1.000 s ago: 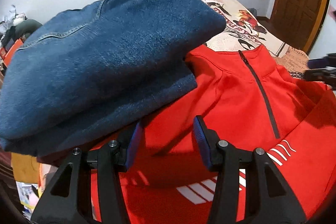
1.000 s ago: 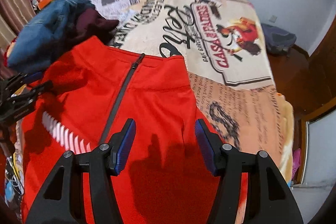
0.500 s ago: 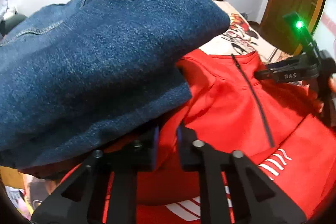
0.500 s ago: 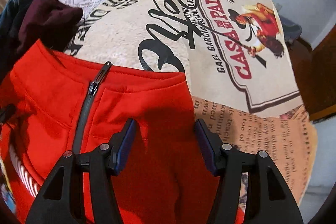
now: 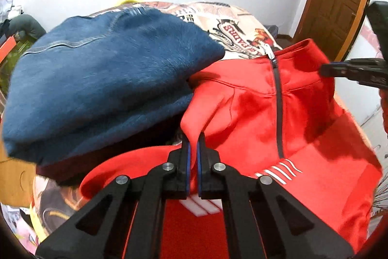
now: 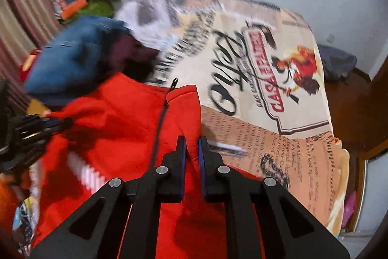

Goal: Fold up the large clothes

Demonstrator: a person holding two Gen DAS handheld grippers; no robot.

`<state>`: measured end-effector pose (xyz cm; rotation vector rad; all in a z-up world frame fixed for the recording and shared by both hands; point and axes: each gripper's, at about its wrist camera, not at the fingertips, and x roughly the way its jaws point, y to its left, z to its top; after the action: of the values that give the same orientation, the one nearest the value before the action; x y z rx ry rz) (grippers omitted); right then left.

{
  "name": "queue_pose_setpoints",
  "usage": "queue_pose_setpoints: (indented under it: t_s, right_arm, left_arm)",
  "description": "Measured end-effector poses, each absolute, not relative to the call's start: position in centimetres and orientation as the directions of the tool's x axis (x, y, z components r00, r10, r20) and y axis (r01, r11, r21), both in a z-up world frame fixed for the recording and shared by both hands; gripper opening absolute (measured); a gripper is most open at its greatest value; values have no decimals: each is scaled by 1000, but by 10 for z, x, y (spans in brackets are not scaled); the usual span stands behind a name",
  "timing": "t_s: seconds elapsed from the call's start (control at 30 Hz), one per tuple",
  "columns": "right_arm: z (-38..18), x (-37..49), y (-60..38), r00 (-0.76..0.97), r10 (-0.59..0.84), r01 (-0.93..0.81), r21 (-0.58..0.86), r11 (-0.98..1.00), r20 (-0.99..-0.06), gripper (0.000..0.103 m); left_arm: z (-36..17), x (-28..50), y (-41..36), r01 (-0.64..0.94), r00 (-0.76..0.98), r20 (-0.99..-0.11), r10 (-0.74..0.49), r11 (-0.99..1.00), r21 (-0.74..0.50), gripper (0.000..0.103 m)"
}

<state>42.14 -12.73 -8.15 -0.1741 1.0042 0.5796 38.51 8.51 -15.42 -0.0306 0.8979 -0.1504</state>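
Left tongs (image 5: 193, 141) and right tongs (image 6: 192, 145) both pinched closed, angled downward.

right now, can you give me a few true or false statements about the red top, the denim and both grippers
1. The left hand-held gripper is shut on a fold of the red zip-neck top. True.
2. The right hand-held gripper hangs open above the bedspread. False: it is shut on the red top's fabric.
3. The folded denim garment lies beside the red top, on the left in the left wrist view. True.
4. The red top's zip is open down to the hem. False: it is a short neck zip, closed nearly to the collar.
5. The bedspread is plain white. False: it bears newspaper-style print and pictures.
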Motion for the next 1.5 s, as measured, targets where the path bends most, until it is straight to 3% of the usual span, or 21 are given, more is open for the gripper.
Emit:
queue_pose_setpoints:
  t_s: [0.37, 0.73, 0.87, 0.93, 1.07, 1.1, 1.2, 1.27, 1.33, 1.5]
  right_arm:
    - [-60, 307, -126, 364, 455, -624, 149, 767, -813, 9]
    - [-125, 253, -140, 268, 416, -588, 194, 785, -869, 9]
    - [-143, 248, -141, 253, 369, -583, 163, 796, -894, 13]
    - [-141, 247, -143, 272, 358, -581, 144, 801, -893, 13]
    - [-121, 243, -144, 328, 341, -590, 91, 802, -881, 16]
    - [-113, 243, -144, 338, 343, -594, 84, 800, -876, 17]
    - [-99, 240, -143, 360, 362, -601, 83, 795, -860, 22]
    - [-86, 239, -141, 391, 385, -603, 83, 793, -836, 35]
    - [-77, 239, -136, 424, 411, -604, 87, 792, -807, 55]
    - [-86, 246, -114, 416, 404, -623, 68, 779, -814, 57]
  left_arm:
    - [-144, 297, 108, 90, 613, -777, -143, 990, -111, 3]
    - [-214, 254, 111, 15, 483, -875, -15, 1000, -9, 3]
    - [-211, 254, 118, -3, 472, -881, -36, 999, -42, 3]
    - [-202, 261, 120, -13, 488, -872, -39, 999, -52, 6]
    - [-172, 261, 126, -38, 553, -830, -69, 993, -108, 38]
    - [-166, 262, 125, -38, 565, -822, -74, 993, -115, 43]
    - [-149, 271, 115, -10, 594, -797, -110, 990, -144, 45]
    - [-142, 276, 103, 26, 608, -781, -144, 987, -161, 48]
    - [-141, 283, 92, 59, 608, -776, -168, 984, -167, 52]
    - [-158, 301, 64, 104, 576, -800, -167, 986, -131, 52]
